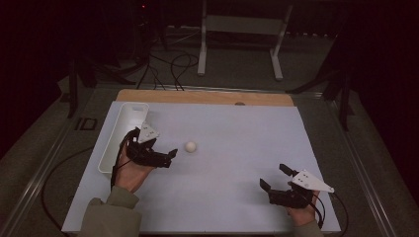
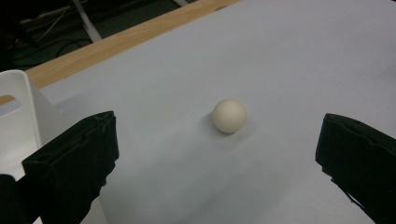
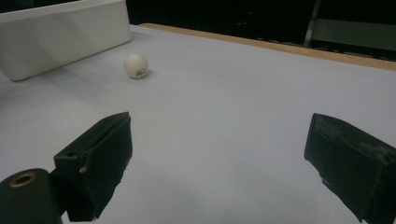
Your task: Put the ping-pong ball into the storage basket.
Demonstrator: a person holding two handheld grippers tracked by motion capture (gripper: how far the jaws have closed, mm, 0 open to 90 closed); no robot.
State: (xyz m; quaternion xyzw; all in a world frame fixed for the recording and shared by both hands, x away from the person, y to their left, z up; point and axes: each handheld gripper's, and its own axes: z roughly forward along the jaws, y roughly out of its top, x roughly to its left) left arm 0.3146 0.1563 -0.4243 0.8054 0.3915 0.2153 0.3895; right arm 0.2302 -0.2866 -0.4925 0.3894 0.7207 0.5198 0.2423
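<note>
A small white ball [image 1: 190, 146], most likely a table-tennis ball, lies on the pale sheet that covers the surface [image 1: 237, 148]. It sits in the left half of the surface, roughly midway between the far and near edges and clear of every edge. It is round, matt and off-white; the left gripper view shows a plain, smooth face [image 2: 229, 115] with a soft shadow under it, and the right gripper view shows a small dark printed mark low on its side [image 3: 137, 65], too small to read.

The left hand-held gripper [image 1: 170, 154] points at the ball from the left-edge side, its jaws spread wide with nothing between them. In its own view the ball lies ahead of the two black jaws, in line with the gap between them and a little nearer the left jaw, touching neither. The tips are near the ball but apart from it.

A white rectangular bin [image 1: 123, 136] stands along the left edge of the surface, its long side parallel to that edge, just beside the left hand [image 1: 129, 170]. The ball is outside it, near its right wall.

The right hand-held gripper [image 1: 272, 177] rests by the near right corner, well apart from the ball, jaws likewise wide apart and holding nothing. A strip of bare wood [image 1: 205, 97] shows along the far edge of the surface
</note>
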